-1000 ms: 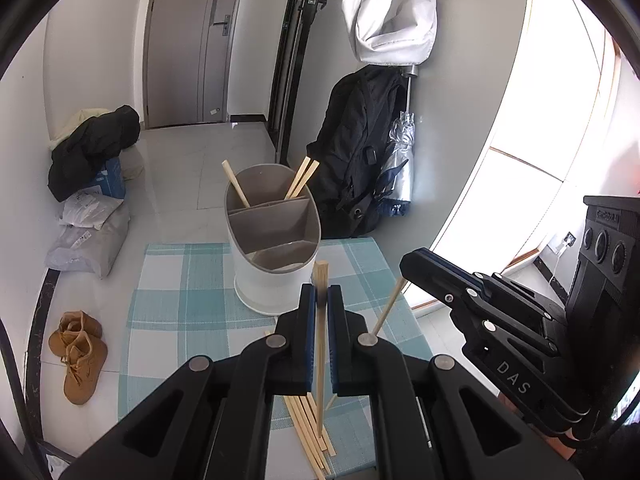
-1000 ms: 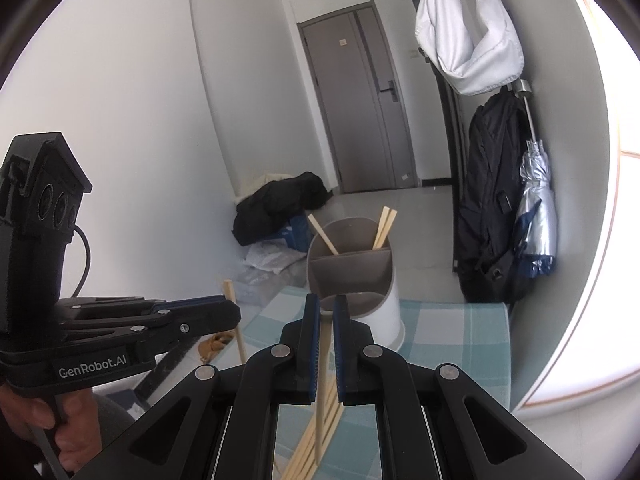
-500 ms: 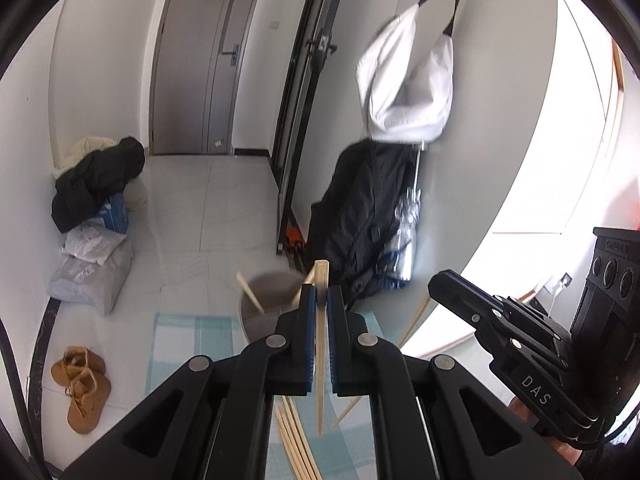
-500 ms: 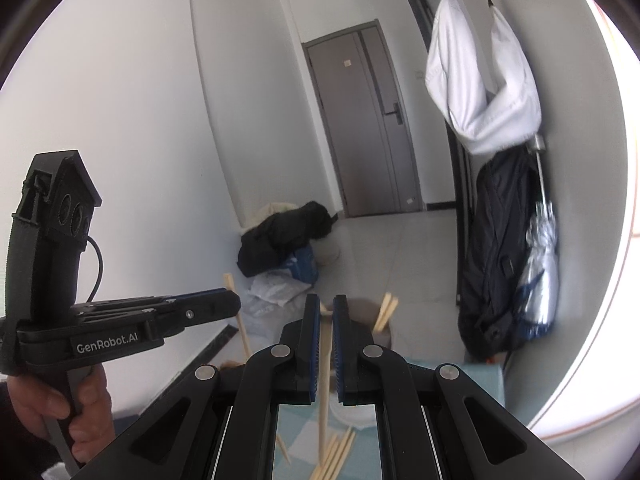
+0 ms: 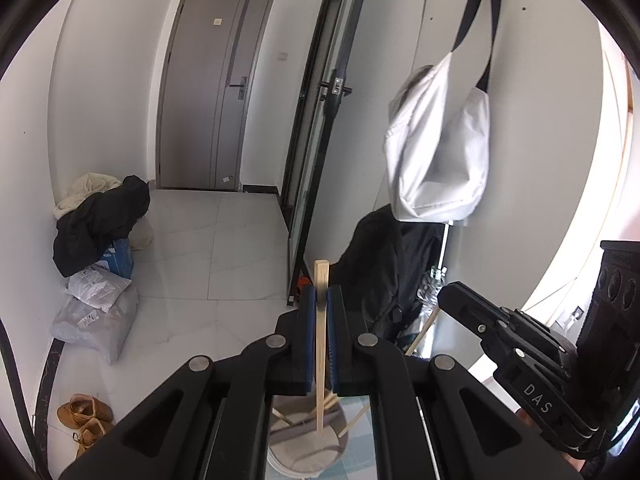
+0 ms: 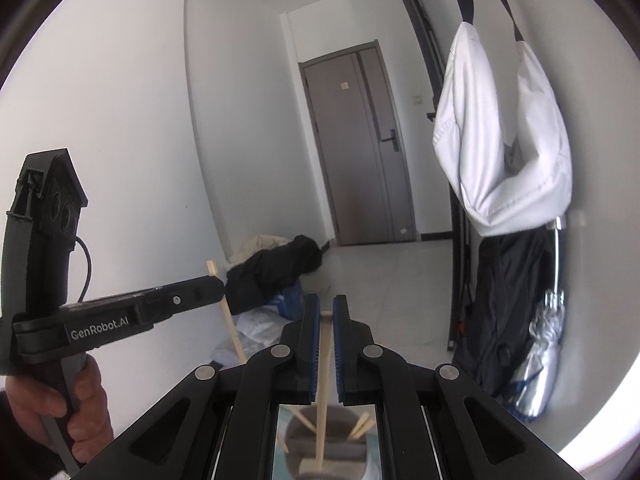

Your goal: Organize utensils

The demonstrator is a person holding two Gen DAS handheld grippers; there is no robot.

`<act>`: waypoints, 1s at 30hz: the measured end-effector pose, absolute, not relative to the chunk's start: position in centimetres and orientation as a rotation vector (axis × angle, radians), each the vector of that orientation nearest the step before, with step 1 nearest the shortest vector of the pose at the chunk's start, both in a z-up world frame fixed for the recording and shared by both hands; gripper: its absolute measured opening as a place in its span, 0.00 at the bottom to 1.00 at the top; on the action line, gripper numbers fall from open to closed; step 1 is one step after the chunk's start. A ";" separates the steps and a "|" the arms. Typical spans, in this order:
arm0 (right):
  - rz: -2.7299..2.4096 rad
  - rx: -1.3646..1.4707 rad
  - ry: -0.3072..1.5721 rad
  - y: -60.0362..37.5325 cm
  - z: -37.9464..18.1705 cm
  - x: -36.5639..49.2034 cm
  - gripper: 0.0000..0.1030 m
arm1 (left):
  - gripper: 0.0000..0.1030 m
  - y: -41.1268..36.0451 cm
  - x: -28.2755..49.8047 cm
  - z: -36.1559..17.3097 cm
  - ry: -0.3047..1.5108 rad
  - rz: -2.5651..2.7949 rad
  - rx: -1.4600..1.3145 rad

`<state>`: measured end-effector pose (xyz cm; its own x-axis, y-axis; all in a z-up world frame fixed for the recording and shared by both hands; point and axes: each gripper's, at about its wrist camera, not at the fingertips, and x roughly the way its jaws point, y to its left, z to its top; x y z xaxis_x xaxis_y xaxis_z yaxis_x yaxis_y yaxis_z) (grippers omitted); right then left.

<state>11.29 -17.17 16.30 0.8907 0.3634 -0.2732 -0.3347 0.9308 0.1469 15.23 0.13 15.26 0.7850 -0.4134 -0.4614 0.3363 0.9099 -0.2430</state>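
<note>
My left gripper [image 5: 319, 300] is shut on a wooden chopstick [image 5: 320, 344] held upright; its lower tip hangs over the grey utensil holder [image 5: 304, 446], seen between my arms. My right gripper [image 6: 327, 312] is shut on another chopstick [image 6: 322, 392], whose tip points down into the holder [image 6: 326, 448]. Other chopsticks [image 6: 360, 428] lean inside the holder. The right gripper [image 5: 460, 300] shows in the left wrist view with its chopstick [image 5: 422, 330]. The left gripper [image 6: 212, 286] shows in the right wrist view with its chopstick [image 6: 228, 312].
The holder stands on a teal checked cloth [image 5: 360, 444]. On the floor beyond are a dark jacket on bags [image 5: 100, 220] and brown shoes [image 5: 84, 416]. A black backpack [image 5: 380, 272] and a white bag [image 5: 436, 152] hang on the right wall. A grey door [image 5: 216, 92] is at the back.
Both grippers have risen and tilted upward with their chopsticks, so the holder has slid from mid-frame to the bottom edge. The loose chopsticks on the cloth are out of view.
</note>
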 end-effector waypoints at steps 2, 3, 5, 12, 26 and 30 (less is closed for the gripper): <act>0.362 0.089 0.304 -16.9 16.2 12.7 0.05 | 0.02 0.3 16.4 14.7 0.532 -0.399 -0.163; 0.363 0.084 0.306 -16.7 16.1 13.5 0.05 | 0.02 0.3 17.0 14.3 0.530 -0.389 -0.166; 0.365 0.068 0.309 -16.2 15.6 14.7 0.05 | 0.02 0.4 18.0 13.4 0.538 -0.369 -0.163; 0.379 0.059 0.336 -15.6 13.1 17.2 0.05 | 0.02 0.4 20.4 10.5 0.599 -0.405 -0.176; 0.433 0.080 0.424 -16.3 7.6 18.8 0.08 | 0.08 0.7 21.4 7.0 0.687 -0.506 -0.163; 0.426 0.064 0.457 -16.5 6.5 18.7 0.09 | 0.44 1.1 21.1 7.0 0.704 -0.463 -0.161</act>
